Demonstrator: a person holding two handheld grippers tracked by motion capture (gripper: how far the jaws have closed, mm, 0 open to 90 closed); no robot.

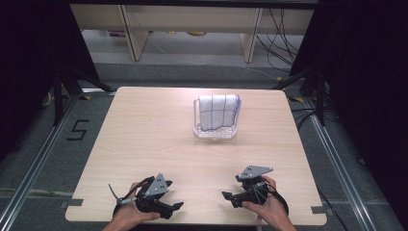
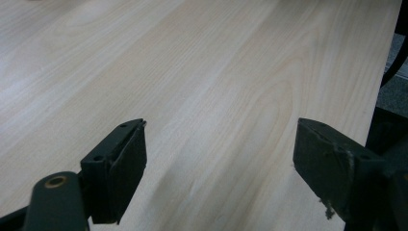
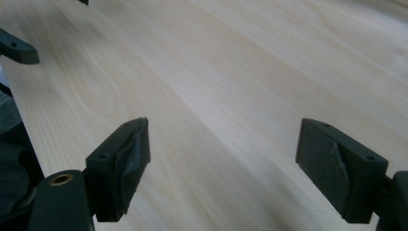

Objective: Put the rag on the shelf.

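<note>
A white wire basket (image 1: 215,131) stands at the middle of the far half of the table, with a folded white towel (image 1: 219,110) with thin blue lines draped in it. Both grippers sit low at the near edge of the wooden table (image 1: 144,134), far from the basket, each in a person's hand. My left gripper (image 1: 176,206) points right and my right gripper (image 1: 226,195) points left, so they face each other. The left gripper (image 2: 219,144) is open over bare wood. The right gripper (image 3: 223,139) is open too, with nothing between its pads.
The table's near edge lies just under both hands, and its side edges drop to grey floor. A black jaw (image 3: 17,48) of the other gripper pokes in at the upper left of the right gripper view. Desks and cables stand beyond the far edge.
</note>
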